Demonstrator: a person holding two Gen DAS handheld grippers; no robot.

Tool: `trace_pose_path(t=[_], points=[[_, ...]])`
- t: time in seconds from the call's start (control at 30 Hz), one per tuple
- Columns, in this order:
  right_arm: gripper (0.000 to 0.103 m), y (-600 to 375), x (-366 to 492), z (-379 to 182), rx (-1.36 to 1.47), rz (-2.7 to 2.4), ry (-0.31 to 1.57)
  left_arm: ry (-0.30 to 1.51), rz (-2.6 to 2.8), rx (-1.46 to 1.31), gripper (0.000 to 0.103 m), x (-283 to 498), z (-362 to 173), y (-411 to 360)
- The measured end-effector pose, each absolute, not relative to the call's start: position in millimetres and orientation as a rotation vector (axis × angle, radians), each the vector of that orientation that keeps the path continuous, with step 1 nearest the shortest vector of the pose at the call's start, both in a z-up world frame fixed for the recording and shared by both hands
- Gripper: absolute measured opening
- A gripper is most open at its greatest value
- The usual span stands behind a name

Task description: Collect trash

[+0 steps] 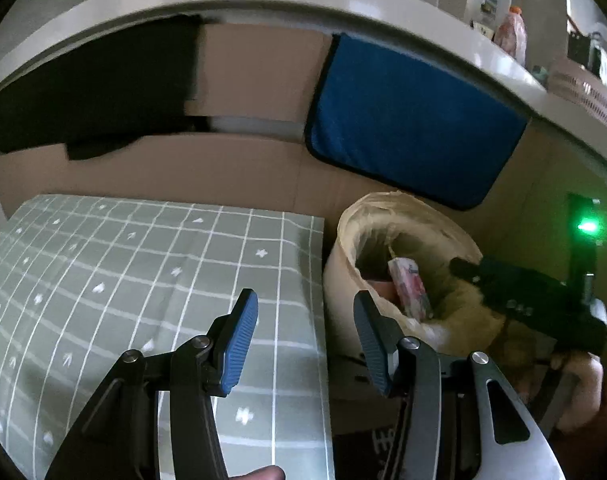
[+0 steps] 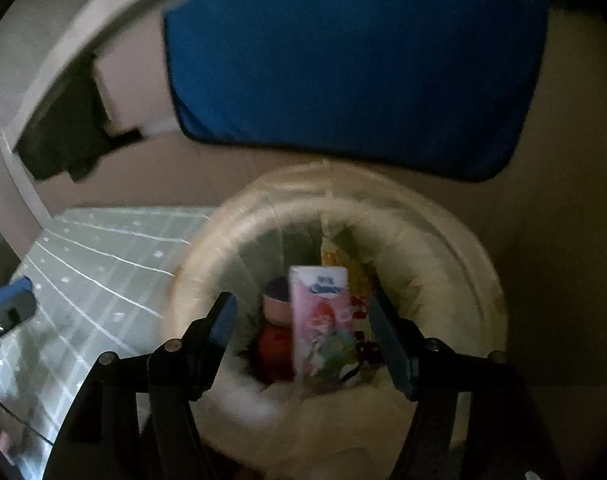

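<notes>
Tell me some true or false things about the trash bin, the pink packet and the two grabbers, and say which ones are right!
1. The pink packet is inside the trash bin. True.
2. The right gripper is squeezing the pink packet. False: its fingers are spread apart and the packet sits between them, untouched.
3. The left gripper is open and holds nothing. True.
4. The trash bin stands on top of the checked green cloth. False: it stands beside the cloth, off its right edge.
5. A red towel hangs behind the bin. False: the hanging towel is blue.
</notes>
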State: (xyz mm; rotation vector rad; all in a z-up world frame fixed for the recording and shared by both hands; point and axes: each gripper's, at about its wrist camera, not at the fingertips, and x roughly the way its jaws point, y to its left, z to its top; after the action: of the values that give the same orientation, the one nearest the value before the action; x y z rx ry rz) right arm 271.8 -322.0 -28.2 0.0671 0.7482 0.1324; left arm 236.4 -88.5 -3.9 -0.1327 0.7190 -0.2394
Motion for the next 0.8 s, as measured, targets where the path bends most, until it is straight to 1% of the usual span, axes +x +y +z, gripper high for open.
trace_pose_path(t=[0.23, 0.47, 0.8], points=[[0.066, -270.9, 184.3, 15.6, 0.002, 0.165, 0.631, 0.62, -0.165, -0.061, 0.051, 158.8, 18.5, -70.5], [0.066, -232.8, 103.9, 20.0, -0.066, 0.206, 0.58, 0.584, -0.11, -0.07, 0.051, 102.0, 26.9, -45.6], [0.066, -203.4, 41.3, 18.9, -0.097, 0.228, 0.522, 0.531, -0.042, -0.091, 0.051, 38.3, 33.0, -27.1]])
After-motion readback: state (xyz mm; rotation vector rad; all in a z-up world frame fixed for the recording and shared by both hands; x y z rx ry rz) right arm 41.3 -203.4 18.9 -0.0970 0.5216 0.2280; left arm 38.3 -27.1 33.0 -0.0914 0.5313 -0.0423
